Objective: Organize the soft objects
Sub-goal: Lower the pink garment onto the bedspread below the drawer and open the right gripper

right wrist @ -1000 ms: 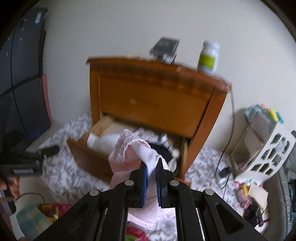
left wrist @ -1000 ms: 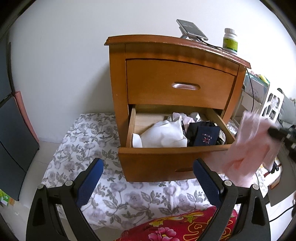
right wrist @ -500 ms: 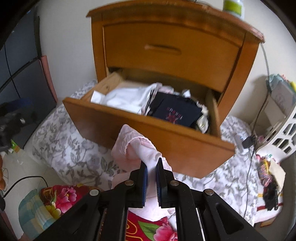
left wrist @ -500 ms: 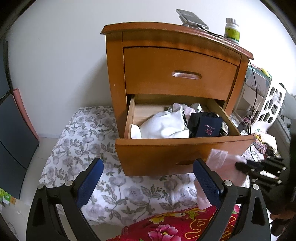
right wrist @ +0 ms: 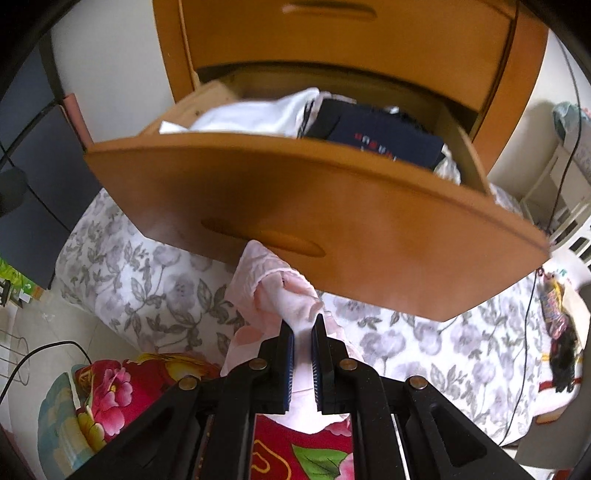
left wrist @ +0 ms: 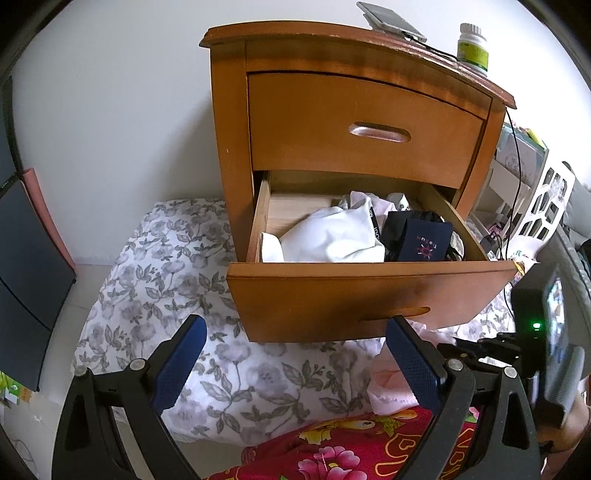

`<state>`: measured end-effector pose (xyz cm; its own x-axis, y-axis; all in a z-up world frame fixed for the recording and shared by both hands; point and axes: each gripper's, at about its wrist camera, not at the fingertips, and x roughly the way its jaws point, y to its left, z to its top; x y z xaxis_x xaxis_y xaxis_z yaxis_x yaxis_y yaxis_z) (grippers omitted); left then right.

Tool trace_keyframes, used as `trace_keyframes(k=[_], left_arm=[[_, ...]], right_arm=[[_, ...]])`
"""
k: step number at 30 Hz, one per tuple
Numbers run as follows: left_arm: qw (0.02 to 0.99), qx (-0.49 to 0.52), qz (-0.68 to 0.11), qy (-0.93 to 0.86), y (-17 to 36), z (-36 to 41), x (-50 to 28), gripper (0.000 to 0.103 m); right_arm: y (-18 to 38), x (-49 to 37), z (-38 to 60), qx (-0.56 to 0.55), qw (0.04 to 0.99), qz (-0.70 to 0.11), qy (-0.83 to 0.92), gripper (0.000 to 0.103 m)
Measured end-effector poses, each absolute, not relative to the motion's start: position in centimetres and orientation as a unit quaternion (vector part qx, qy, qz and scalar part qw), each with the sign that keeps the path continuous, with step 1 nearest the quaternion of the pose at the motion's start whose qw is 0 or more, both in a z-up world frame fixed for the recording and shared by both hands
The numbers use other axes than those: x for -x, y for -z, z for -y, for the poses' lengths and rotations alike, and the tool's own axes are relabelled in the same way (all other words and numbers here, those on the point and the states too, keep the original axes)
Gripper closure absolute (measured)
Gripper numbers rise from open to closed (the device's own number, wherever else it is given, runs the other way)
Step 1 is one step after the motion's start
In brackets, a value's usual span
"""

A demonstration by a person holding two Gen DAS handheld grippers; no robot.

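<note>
My right gripper [right wrist: 302,325] is shut on a pale pink cloth [right wrist: 275,291], held low over the bedding just in front of the open lower drawer [right wrist: 332,221]. The same pink cloth [left wrist: 388,384] shows in the left wrist view beside my left gripper's right finger, with the right tool [left wrist: 491,347] behind it. My left gripper [left wrist: 295,343] stands open and empty before the drawer front [left wrist: 369,295]. Inside the drawer lie a white garment [left wrist: 332,236] and a dark navy folded item [left wrist: 424,243].
The wooden nightstand [left wrist: 354,66] carries a phone [left wrist: 391,20] and a pill bottle [left wrist: 472,48] on top. Grey floral bedding [left wrist: 166,280] covers the surface below; a red flowered blanket [left wrist: 351,450] lies nearest. A white basket [left wrist: 546,206] and cables sit at right.
My right gripper has dropped with the pink cloth from above the drawer to below its front, tilting downward. The left gripper has stayed nearly still.
</note>
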<state>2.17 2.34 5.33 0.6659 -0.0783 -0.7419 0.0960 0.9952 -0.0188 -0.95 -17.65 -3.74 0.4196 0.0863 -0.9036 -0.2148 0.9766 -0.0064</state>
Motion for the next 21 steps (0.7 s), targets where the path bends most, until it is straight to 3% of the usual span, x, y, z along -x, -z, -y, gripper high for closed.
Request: trace_keyframes(k=[11, 16, 18, 21], left_arm=[[0.911, -0.011, -0.410, 0.049, -5.0, -2.3, -2.4, 0.005], [0.910, -0.011, -0.410, 0.050, -5.0, -2.3, -2.4, 0.005], [0.910, -0.012, -0.411, 0.050, -5.0, -2.3, -2.3, 0.005], [0.910, -0.014, -0.411, 0.052, -4.9, -2.2, -2.3, 0.005]], right_arm=[[4.4, 0.3, 17.4, 0.056, 0.830, -0.548, -0.091, 0.090], [3.8, 0.7, 17.9, 0.049, 0.831, -0.548, -0.084, 0.068], [3.4, 0.9, 18.1, 0.041, 0.834, -0.544, -0.082, 0.045], [2.6, 1.2, 18.6, 0.028, 0.839, -0.537, -0.079, 0.035]])
